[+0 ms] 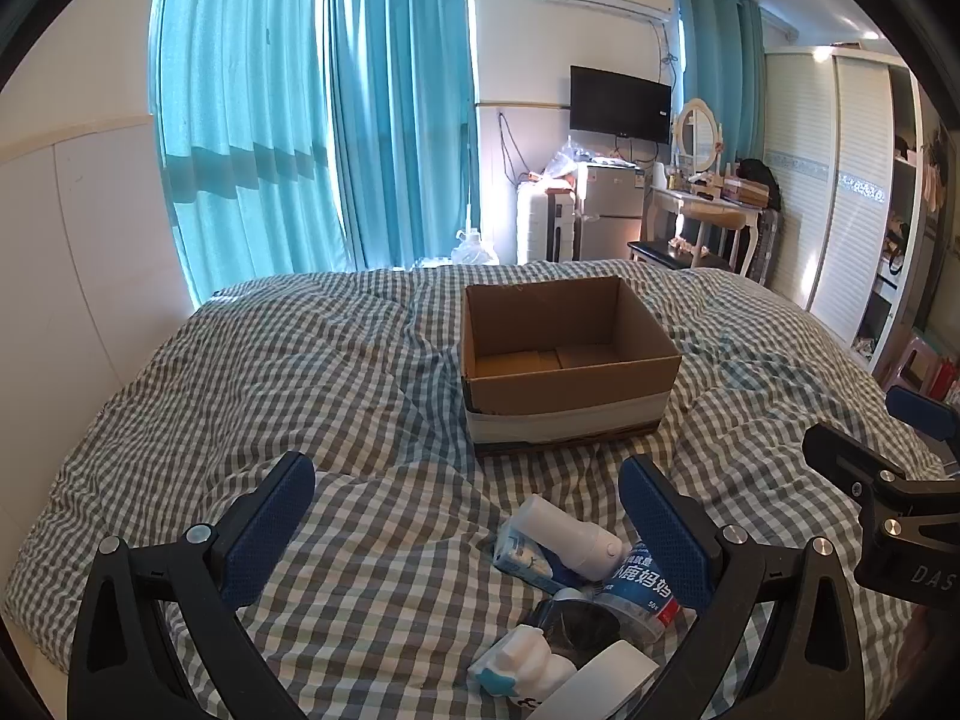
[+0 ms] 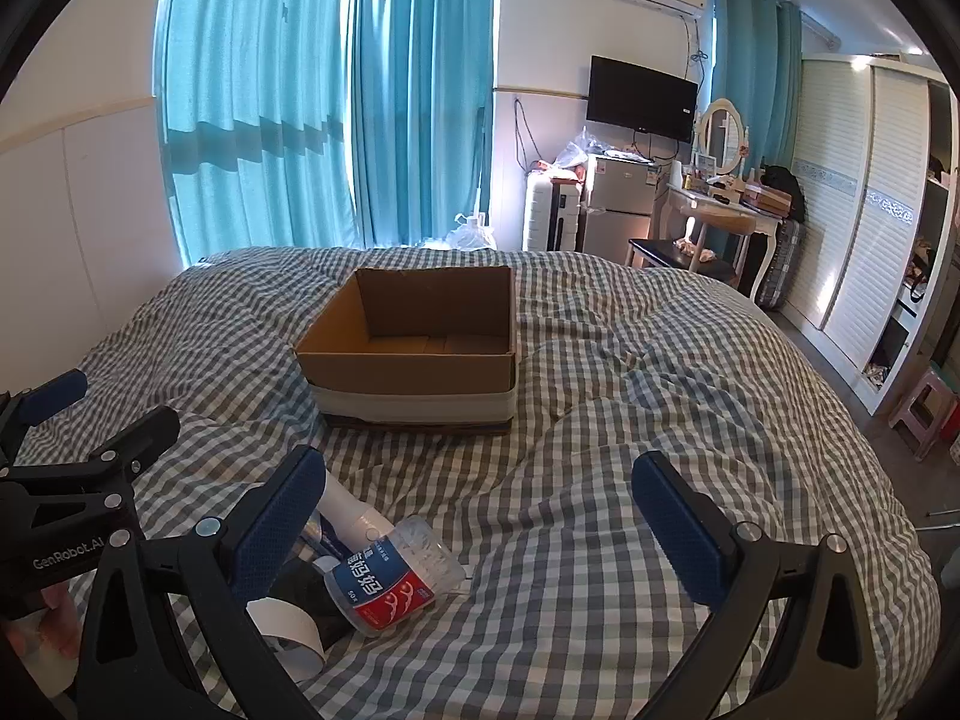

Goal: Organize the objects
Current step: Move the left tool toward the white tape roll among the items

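The left gripper (image 1: 468, 516) and right gripper (image 2: 480, 510) are held wide open, nothing clasped. A clear floss-pick jar (image 2: 396, 576), white bottle (image 1: 570, 534) and tissue pack (image 1: 522, 558) are heaped near them on the checked quilt (image 2: 600, 540). Farther off, an open cardboard box (image 1: 564, 360) is set.

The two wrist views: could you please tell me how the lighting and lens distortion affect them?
Left wrist: daylight glows through the curtains, the box is sharp, and straight edges bow toward the dark corners. Right wrist: the same backlight, with glare streaks on the wardrobe.
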Available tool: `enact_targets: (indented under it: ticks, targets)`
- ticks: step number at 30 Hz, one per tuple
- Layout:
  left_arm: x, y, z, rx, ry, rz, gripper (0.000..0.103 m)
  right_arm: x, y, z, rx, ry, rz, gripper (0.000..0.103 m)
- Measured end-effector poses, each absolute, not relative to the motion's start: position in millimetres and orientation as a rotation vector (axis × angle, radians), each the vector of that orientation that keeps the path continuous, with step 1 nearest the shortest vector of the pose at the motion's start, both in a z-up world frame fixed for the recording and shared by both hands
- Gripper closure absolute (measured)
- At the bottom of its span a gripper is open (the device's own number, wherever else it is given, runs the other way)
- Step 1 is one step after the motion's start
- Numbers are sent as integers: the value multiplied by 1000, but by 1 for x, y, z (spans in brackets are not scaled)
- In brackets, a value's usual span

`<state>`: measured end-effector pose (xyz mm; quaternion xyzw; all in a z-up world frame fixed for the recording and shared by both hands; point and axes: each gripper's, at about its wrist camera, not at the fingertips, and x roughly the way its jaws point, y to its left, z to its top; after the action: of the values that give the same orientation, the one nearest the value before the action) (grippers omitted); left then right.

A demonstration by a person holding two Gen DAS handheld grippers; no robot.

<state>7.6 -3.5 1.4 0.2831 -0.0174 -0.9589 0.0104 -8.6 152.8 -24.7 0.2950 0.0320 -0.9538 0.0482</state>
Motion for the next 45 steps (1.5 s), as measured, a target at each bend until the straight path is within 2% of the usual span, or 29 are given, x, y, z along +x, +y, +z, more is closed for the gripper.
enact_targets:
  ticks: [45]
  targets:
    - [9,1,5,915,-68,-3008,0,-4,152,-23,897,92,-2899,0]
